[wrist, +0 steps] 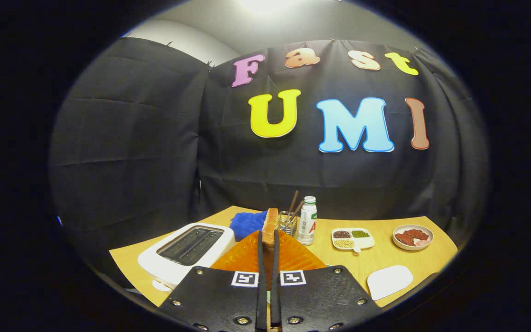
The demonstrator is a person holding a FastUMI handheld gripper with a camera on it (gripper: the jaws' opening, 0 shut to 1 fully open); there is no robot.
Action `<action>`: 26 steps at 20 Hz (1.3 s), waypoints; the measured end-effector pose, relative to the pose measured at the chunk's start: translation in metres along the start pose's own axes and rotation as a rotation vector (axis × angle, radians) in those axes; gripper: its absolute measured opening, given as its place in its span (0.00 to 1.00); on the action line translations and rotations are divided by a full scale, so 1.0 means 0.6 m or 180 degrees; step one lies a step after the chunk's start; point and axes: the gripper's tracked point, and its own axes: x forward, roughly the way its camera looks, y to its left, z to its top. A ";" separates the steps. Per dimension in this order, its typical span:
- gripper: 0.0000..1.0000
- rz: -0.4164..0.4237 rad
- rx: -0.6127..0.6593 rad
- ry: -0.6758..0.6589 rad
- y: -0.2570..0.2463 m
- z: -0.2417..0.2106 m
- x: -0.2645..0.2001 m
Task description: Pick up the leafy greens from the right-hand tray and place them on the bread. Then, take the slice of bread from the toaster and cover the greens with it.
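A toasted slice of bread (270, 225) stands edge-on between my fingertips, lifted above the table. My gripper (268, 236) is shut on it, both fingers pressing its flat sides. The white toaster (186, 249) sits to the left of my fingers with its slots empty. An orange tray (293, 258) lies under and just beyond my fingers; whatever lies on it is hidden behind the gripper body. The leafy greens are hidden.
A blue cloth (246, 223), a glass with sticks (288, 221) and a white bottle (307, 220) stand beyond the tray. To the right lie a divided dish of beans (352, 239), a bowl of meat (412, 237) and a white tray (389, 281).
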 end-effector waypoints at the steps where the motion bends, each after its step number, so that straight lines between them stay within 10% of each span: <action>1: 0.03 -0.0052 0.0013 0.0033 -0.015 -0.010 0.001; 26: 0.03 -0.0320 0.0715 0.0338 -0.071 -0.171 0.070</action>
